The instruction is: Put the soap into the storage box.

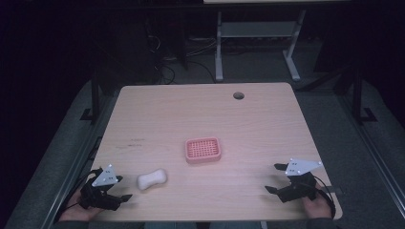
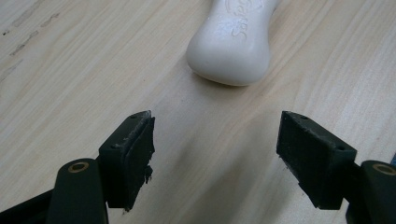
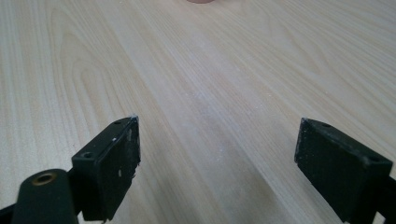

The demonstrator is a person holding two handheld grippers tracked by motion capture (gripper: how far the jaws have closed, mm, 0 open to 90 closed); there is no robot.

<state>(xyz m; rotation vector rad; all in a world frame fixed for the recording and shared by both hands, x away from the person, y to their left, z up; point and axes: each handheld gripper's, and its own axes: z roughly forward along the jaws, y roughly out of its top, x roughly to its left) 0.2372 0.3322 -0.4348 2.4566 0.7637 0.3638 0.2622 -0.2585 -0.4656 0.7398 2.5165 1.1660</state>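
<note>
High view: a light wooden table [image 1: 200, 119] with a round cable hole [image 1: 238, 95] near its far edge. A pink soap dish [image 1: 203, 150] with a gridded inner surface lies near the table's centre, empty. A white bar of soap [image 1: 152, 179], waisted in the middle, lies on the bare wood to the near left of the dish, apart from it. The left gripper [image 1: 119, 188] is held at the near left corner, just beside the soap; the right gripper [image 1: 276, 178] is held at the near right edge, well apart from both soap and dish. A hand grasps each gripper from the bottom edge.

Left gripper view: the two black jaws stand wide apart with nothing between them; the rounded end of the soap lies just ahead of the gap, embossed lettering partly visible on its top.

Right gripper view: the jaws are likewise spread wide and empty above bare wood grain; a sliver of the pink dish shows at the top edge.
</note>
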